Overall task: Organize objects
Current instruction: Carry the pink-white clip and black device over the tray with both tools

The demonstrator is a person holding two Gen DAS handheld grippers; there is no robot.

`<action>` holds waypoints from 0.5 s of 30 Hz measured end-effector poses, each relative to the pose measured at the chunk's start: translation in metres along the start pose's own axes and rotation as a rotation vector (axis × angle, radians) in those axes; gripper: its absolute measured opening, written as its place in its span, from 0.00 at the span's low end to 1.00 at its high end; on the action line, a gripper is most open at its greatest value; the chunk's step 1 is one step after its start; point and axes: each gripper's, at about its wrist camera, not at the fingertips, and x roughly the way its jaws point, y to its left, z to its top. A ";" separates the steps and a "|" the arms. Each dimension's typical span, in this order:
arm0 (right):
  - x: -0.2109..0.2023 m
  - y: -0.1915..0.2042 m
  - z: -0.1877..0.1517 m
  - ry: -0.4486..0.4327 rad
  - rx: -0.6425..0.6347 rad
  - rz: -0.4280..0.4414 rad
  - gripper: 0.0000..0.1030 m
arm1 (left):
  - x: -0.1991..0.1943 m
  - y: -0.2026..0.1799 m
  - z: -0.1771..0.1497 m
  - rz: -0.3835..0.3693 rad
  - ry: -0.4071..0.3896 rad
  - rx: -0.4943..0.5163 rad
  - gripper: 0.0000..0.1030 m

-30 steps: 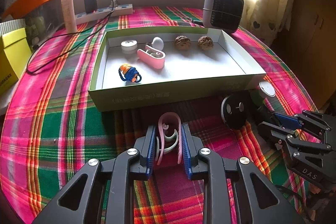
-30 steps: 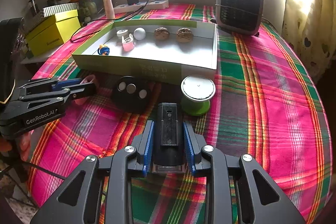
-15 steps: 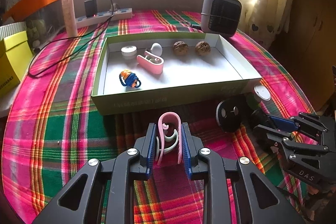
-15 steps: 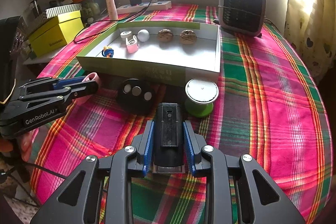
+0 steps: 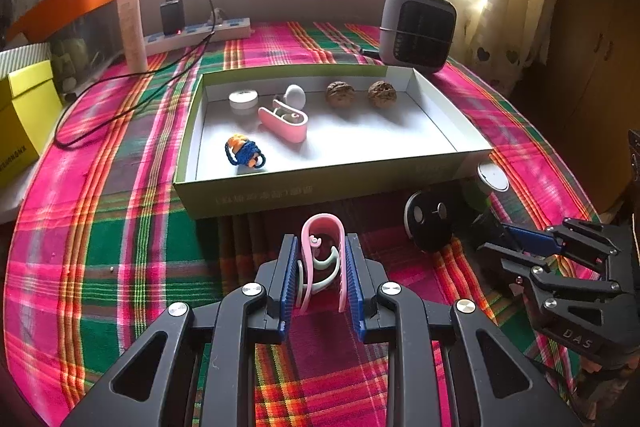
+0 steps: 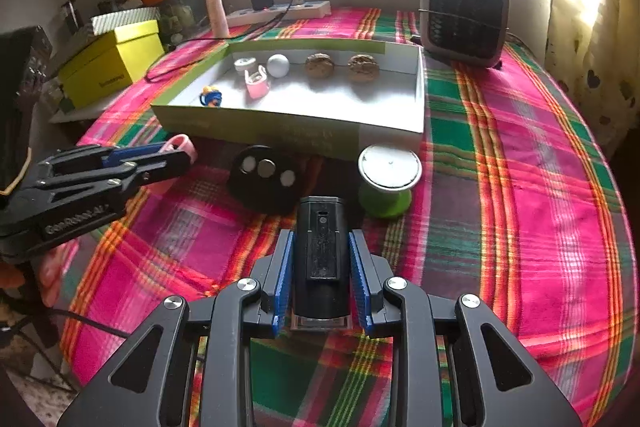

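While both grippers grip cargo, the green tray [image 5: 256,193] lies straight ahead of each; the left gripper [image 5: 322,269], closed on a pink clip [image 5: 320,243], sits nearer. The right gripper [image 6: 322,267] clamps a black block [image 6: 322,247], perhaps a battery, its long axis pointing trayward.

Both wrist views look down, close, sharing the tray [image 5: 248,189].

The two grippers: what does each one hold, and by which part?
The left gripper holds a pink clip by its two long sides. The right gripper holds a black rectangular device by its two long side faces.
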 end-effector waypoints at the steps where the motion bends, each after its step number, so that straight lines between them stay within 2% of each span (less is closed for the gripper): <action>1: -0.003 -0.001 0.002 -0.006 0.005 0.009 0.28 | -0.001 0.000 0.000 0.001 -0.002 0.000 0.21; 4: -0.011 -0.006 0.007 -0.018 0.027 0.042 0.28 | -0.003 0.000 0.000 -0.001 -0.009 -0.002 0.21; 10: -0.013 -0.007 0.008 -0.015 0.032 0.053 0.28 | -0.005 0.000 0.001 -0.005 -0.008 -0.002 0.21; 15: -0.019 -0.006 0.017 -0.035 0.012 0.031 0.28 | -0.008 0.001 0.007 -0.002 -0.021 0.004 0.21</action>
